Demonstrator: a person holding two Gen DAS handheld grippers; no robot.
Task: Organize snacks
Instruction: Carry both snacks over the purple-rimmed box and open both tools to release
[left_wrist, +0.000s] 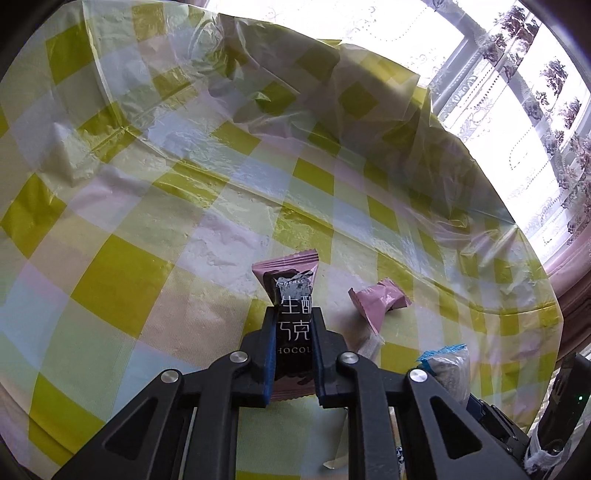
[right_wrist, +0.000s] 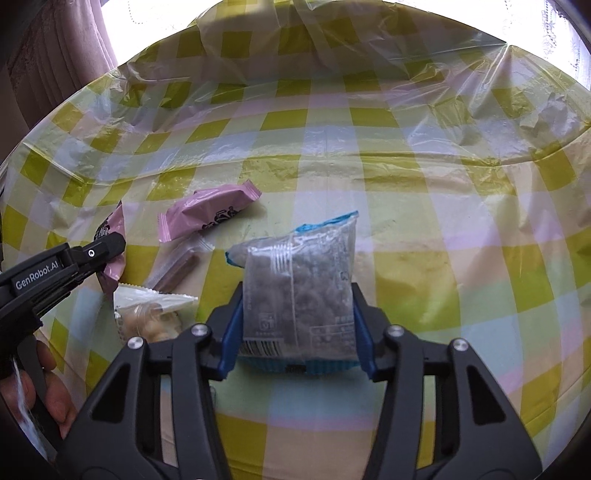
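My left gripper (left_wrist: 294, 314) is shut on a pink chocolate packet (left_wrist: 291, 284) with a dark printed label, held above the checked tablecloth. It also shows in the right wrist view (right_wrist: 110, 236), at the left, with the same packet (right_wrist: 112, 271). My right gripper (right_wrist: 298, 291) is shut on a clear snack bag with blue ends (right_wrist: 299, 280), holding it upright above the cloth. That bag shows in the left wrist view (left_wrist: 448, 363) at the lower right. A second pink packet (left_wrist: 380, 301) (right_wrist: 208, 214) lies on the cloth.
A yellow, white and pastel checked plastic cloth (right_wrist: 424, 229) covers the table. A thin brown stick snack in a clear wrapper (right_wrist: 177, 267) and a white packet of pale round snacks (right_wrist: 151, 314) lie left of my right gripper. A curtained window (left_wrist: 535, 110) stands beyond the table.
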